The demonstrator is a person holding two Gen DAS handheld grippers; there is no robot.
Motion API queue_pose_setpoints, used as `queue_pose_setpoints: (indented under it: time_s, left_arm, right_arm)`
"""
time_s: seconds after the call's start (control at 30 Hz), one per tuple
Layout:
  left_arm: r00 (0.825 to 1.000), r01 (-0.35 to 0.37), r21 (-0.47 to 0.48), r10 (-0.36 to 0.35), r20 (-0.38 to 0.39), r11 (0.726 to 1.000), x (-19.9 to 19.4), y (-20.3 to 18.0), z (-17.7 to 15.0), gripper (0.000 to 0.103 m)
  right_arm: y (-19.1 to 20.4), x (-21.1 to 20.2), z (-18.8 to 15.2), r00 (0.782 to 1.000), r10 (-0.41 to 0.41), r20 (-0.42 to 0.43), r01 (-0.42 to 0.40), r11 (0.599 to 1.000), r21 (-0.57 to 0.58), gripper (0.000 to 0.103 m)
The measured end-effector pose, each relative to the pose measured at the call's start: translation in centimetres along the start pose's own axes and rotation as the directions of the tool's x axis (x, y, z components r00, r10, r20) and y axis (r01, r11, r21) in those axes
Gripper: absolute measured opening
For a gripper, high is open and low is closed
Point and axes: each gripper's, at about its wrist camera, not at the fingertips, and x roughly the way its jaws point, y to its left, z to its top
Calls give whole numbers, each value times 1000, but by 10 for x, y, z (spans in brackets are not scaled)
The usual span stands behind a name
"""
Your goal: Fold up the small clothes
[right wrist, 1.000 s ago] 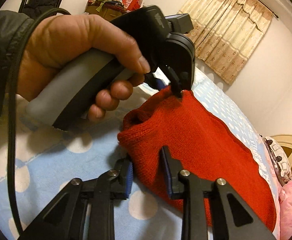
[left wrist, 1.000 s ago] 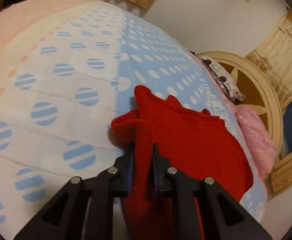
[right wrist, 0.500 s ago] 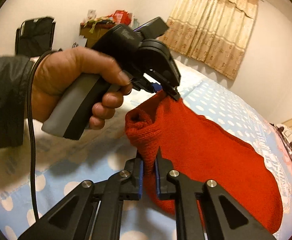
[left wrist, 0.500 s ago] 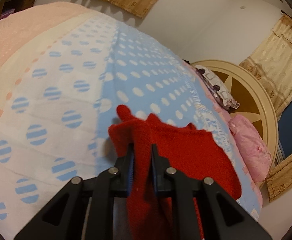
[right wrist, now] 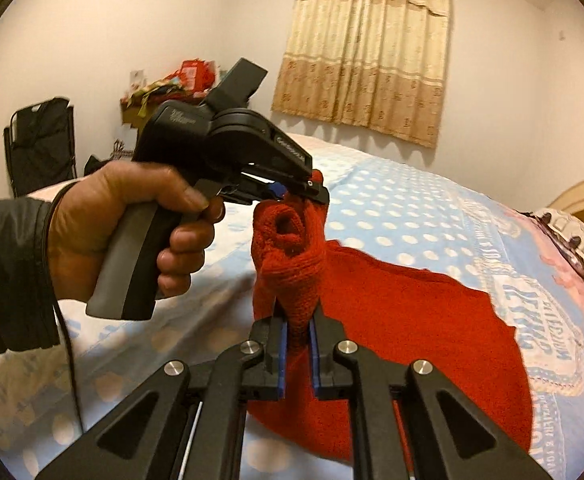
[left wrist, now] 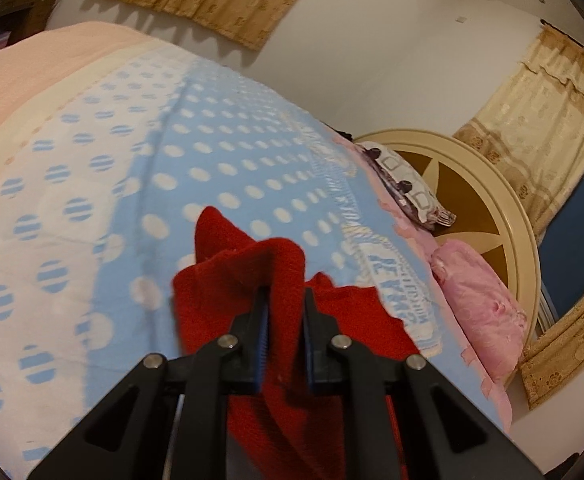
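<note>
Left wrist view: left gripper [left wrist: 285, 312] clamped on raised fold of red knitted garment [left wrist: 228, 280]; polka-dot blue bedspread [left wrist: 220, 152] open beyond; pink pillow [left wrist: 480, 300] at right edge. Right wrist view: right gripper [right wrist: 297, 334] pinching garment's bunched edge [right wrist: 292, 276]; left hand [right wrist: 132, 224] just beside.

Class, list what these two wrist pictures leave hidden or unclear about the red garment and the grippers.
1. Left wrist view: the red garment's lower part is hidden behind the left gripper and cut off by the frame's bottom edge.
2. Right wrist view: its near hem is hidden behind the right gripper.
3. Both views: its type is unclear, bunched.
</note>
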Motion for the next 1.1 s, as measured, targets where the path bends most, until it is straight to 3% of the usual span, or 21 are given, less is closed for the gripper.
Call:
queue_pose_setpoints:
  time_s: [0.3,0.7,0.97,1.1]
  left_arm:
    - [999,43,82,-41,-21,996,38,-56,5,14]
    - [987,113,194,-88,-131,974,103,-128,-13,14]
    - [972,111,273,-47,-230,955,151,-162,-43,14]
    - [968,53,394,49,-244,918,163,-184,-56,18]
  right_arm:
    - [-44,-15,-6,999,-43,15,42,996,81,8]
    - [-100,-36,-33,992,-120,-28,123,972,199,7]
    - [-146,-42,-73,985,-111,-129,152,914,375,7]
    - [-169,-39,-92,984,-48,-171,126,867,482,8]
